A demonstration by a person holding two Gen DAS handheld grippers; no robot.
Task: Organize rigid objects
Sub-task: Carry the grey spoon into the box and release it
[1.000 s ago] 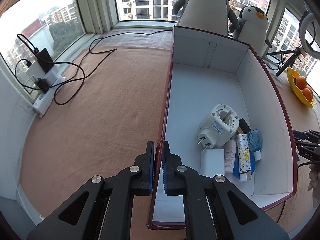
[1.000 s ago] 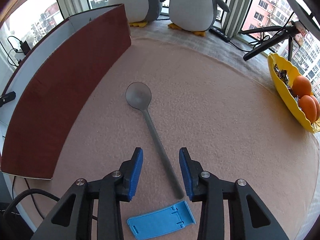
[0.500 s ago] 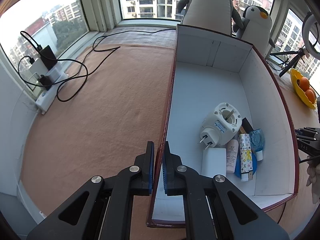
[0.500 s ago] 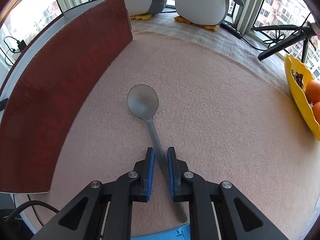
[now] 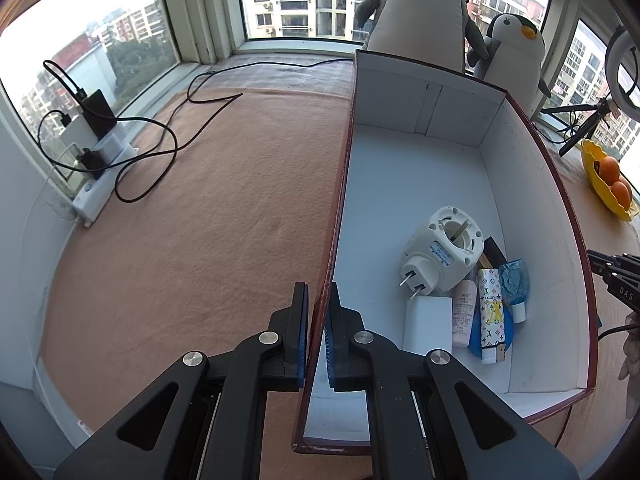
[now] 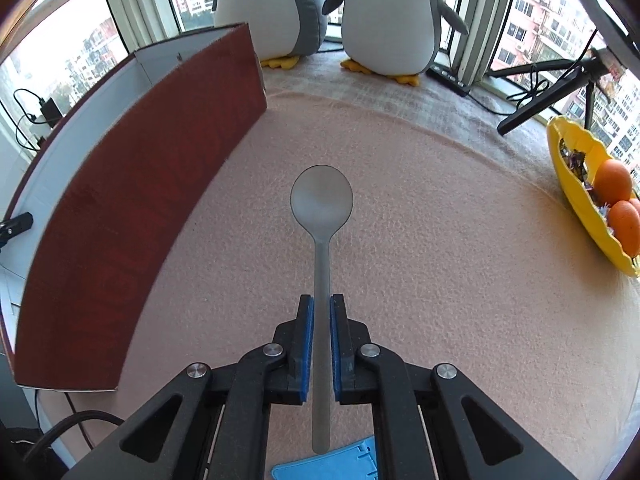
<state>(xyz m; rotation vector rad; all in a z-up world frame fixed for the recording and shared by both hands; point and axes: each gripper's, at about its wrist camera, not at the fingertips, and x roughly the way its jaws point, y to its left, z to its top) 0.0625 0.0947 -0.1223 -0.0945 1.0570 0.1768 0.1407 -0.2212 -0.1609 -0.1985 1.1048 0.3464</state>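
The right gripper (image 6: 320, 312) is gripping the flat handle of a long, matte grey metal spoon (image 6: 322, 208), its jaws having just been closing onto it. The spoon is lying on the pinkish-beige felt tabletop (image 6: 440, 240), its round bowl pointing away toward two plush penguins (image 6: 384, 16), its handle end just beside a flat blue plastic piece (image 6: 332, 466). The left gripper (image 5: 316, 308) is clamping the near side wall of the large dark-red cardboard box with a white interior (image 5: 400, 168), which is sitting to the spoon's left.
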